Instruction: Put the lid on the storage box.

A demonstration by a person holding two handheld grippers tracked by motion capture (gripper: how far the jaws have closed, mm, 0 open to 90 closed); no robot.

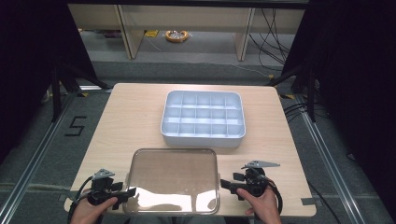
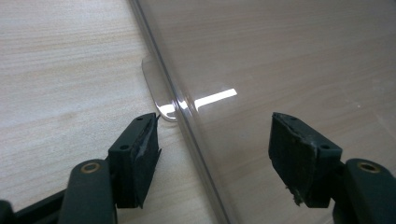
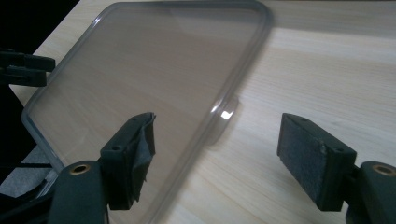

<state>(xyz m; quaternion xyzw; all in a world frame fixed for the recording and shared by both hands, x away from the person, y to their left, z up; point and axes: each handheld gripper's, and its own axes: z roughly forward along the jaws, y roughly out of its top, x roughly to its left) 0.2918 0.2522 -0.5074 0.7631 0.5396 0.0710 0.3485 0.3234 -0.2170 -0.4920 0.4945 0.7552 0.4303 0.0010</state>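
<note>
A light wooden desk carries a pale compartment tray at its far middle, its cells empty. Nearer the person lies a clear, flat lid with a rounded rim, just in front of the tray and apart from it. The left hand-held gripper sits at the lid's left edge, jaws spread wide, straddling the rim beside a small clear tab. The right hand-held gripper sits at the lid's right edge, jaws likewise wide apart and gripping nothing, with a second tab between them.
</note>
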